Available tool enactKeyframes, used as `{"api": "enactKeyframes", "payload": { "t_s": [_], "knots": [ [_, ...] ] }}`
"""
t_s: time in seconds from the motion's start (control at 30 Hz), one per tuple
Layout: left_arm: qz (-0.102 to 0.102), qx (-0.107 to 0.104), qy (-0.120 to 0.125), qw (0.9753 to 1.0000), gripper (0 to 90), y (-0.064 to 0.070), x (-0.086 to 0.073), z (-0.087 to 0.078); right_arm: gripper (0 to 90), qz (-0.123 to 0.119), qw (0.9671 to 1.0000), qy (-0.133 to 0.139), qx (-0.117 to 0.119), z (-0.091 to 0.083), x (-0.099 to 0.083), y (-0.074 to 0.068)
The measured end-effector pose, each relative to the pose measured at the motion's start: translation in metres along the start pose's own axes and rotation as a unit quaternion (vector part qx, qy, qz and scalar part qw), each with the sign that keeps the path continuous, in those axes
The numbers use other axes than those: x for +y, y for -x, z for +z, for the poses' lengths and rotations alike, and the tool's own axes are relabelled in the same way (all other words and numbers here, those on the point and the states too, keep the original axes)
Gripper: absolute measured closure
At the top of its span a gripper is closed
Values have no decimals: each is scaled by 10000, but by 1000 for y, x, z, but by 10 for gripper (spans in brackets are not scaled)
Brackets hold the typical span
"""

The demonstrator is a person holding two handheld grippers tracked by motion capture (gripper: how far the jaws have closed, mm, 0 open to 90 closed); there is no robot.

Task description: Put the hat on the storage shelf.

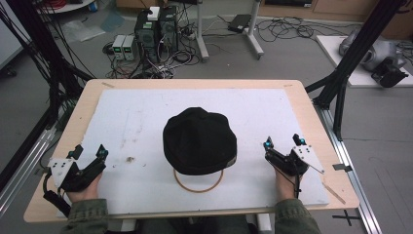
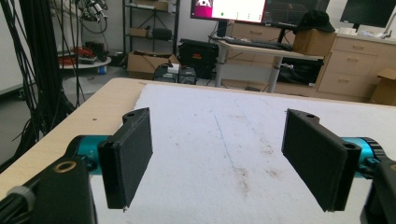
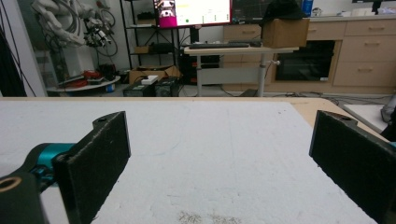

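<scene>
We held the left claw (image 1: 90,157) and right claw (image 1: 283,143) spread, empty, flanking the black knit cap (image 1: 199,141); judged pre-grasp, reaching next.

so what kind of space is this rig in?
Looks like a robotics or engineering lab, not a home: desktop computers and tangled cables on the floor beyond the table, a large monitor on a desk, and a white robot arm by the shelving.

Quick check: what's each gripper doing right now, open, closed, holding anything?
Left gripper: open, holding nothing.
Right gripper: open, holding nothing.
</scene>
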State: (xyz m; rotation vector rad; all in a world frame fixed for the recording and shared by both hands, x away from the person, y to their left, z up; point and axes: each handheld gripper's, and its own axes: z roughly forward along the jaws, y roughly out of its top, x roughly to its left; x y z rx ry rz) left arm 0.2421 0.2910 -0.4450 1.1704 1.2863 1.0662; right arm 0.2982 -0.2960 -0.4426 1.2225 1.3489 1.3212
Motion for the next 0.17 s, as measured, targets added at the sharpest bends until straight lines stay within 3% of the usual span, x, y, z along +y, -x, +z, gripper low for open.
{"api": "enactKeyframes", "payload": {
  "t_s": [0.17],
  "knots": [
    [1,-1,21,10000,249,0,0,0,44,-42,10000,-6,18,1,0,0]
  ]
}}
